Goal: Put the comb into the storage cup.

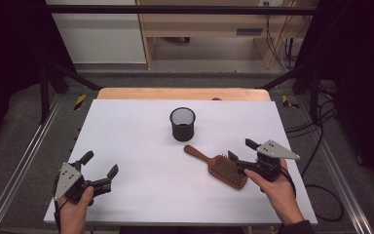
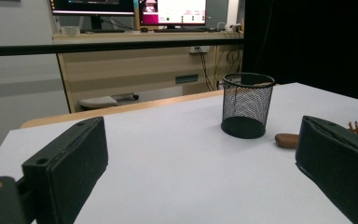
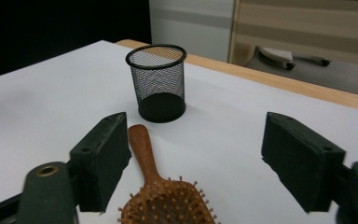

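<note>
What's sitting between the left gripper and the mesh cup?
Nothing: in the high view, bare white table runs from the left gripper to the mesh cup; the hairbrush lies off to the right.

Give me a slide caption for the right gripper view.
Open right hand-held gripper poised over brown wooden paddle hairbrush, black wire-mesh cup upright beyond on white table.

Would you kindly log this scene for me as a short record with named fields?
surface: white table
cup: black mesh cup, upright, empty, near table centre
brush: wooden hairbrush, bristles up, handle towards the cup, apart from it
left gripper: open, over the near left of the table, holding nothing
right gripper: open, at the brush head, not closed on it
</note>
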The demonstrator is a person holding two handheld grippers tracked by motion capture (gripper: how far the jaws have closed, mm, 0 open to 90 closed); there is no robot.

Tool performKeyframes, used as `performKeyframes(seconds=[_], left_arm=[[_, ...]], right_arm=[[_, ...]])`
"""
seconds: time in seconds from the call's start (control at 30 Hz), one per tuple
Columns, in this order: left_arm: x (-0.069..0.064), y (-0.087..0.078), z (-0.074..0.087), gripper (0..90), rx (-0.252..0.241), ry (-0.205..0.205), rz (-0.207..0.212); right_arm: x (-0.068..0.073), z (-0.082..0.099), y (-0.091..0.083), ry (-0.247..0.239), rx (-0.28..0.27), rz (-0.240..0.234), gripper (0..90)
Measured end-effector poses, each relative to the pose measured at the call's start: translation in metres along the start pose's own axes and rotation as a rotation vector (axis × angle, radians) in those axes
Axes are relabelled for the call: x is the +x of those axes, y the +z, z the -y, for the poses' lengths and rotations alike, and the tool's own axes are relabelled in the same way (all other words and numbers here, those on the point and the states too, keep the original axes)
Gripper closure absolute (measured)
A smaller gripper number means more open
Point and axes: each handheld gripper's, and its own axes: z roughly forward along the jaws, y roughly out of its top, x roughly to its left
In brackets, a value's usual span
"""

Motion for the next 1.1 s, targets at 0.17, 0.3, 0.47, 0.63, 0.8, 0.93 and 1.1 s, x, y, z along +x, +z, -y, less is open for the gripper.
performKeyframes(seconds=[0.17, 0.3, 0.47, 0.63, 0.8, 0.93, 1.1], left_arm=[[0.001, -0.001, -0.002, 2.6, -0.007, -0.002, 0.003], [0.005, -0.005, -0.004, 3.0, -0.025, -0.012, -0.033], [0.009, -0.006, -0.003, 3.0, -0.022, -0.026, -0.034], [0.010, -0.009, -0.005, 3.2, -0.026, -0.015, -0.058], [0.010, -0.008, -0.005, 3.3, -0.025, -0.017, -0.053], [0.010, -0.008, -0.006, 3.3, -0.028, -0.020, -0.050], [0.010, -0.008, -0.006, 3.3, -0.026, -0.019, -0.048]], right_arm=[[0.006, -0.022, 0.029, -0.097, 0.099, -0.014, 51.2], [0.012, -0.029, 0.050, -0.142, 0.176, -0.059, 65.7], [0.025, -0.031, 0.070, -0.185, 0.219, -0.080, 75.3], [0.048, -0.027, 0.090, -0.202, 0.288, -0.116, 83.7], [0.057, -0.024, 0.101, -0.207, 0.329, -0.142, 88.0], [0.063, -0.019, 0.113, -0.207, 0.382, -0.157, 90.0], [0.069, -0.013, 0.128, -0.189, 0.429, -0.132, 90.0]])
